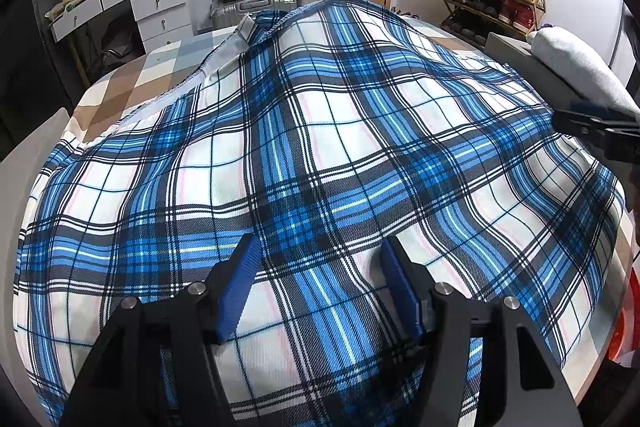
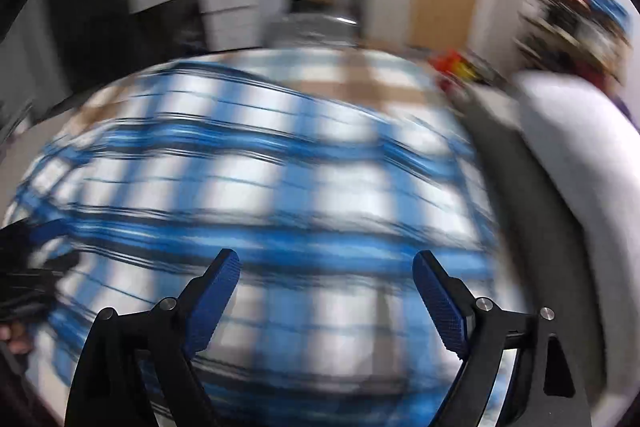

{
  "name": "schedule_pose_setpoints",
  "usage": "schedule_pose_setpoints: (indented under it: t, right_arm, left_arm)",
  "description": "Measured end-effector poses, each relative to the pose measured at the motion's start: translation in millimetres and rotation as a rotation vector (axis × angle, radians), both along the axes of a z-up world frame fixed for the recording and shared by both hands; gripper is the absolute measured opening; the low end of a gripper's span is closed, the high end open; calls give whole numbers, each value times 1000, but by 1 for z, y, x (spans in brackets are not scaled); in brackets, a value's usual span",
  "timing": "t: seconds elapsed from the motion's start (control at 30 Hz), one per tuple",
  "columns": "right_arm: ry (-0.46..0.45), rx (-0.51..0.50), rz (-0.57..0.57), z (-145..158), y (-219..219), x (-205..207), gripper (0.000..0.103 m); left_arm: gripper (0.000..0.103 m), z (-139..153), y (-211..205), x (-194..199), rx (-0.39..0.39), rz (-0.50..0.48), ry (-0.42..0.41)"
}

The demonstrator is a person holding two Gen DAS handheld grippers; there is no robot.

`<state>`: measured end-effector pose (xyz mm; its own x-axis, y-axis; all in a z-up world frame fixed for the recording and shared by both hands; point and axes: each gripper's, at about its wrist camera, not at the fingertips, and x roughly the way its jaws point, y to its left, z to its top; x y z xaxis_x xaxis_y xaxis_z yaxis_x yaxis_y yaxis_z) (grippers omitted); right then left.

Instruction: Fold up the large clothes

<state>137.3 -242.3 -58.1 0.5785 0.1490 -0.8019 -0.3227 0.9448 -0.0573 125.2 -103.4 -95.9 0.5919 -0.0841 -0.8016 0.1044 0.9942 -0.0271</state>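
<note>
The plaid shirt (image 1: 320, 155) lies spread over the checked bed (image 1: 132, 83), filling the middle of both views, its collar (image 1: 250, 27) at upper centre of the left view. The left gripper (image 1: 316, 251) hangs over the near hem with jaws apart, holding nothing; the right gripper (image 2: 326, 261) is likewise spread and empty (its view is badly smeared, so contact with the cloth is unclear). A clean fold likely calls for pinching a single edge layer on each side, level with each other, then lifting together to keep the plaid lines straight.

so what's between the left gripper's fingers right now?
Only plaid shirt fabric, lying flat beneath the open left gripper, ungripped. Left wrist view shows it.
</note>
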Motion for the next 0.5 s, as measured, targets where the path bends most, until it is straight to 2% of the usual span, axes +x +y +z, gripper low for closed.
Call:
schedule_pose_setpoints:
  t: [0.1,0.23,0.33,0.4,0.5]
  right_arm:
    - [8,-24,135,-10,56,10,89]
    - [43,-82,194,-37,91,22,89]
    - [21,-93,173,-46,65,22,89]
    - [25,-121,65,-49,28,33,89]
    - [66,-87,-108,-52,-26,53,89]
  left_arm:
    - [57,0,1,0,-4,0,0]
    - [57,0,3,0,-25,-1,-1]
    - [58,0,6,0,-43,-3,-1]
    - [61,0,6,0,-53,-9,0]
    - [64,0,6,0,-62,-18,2]
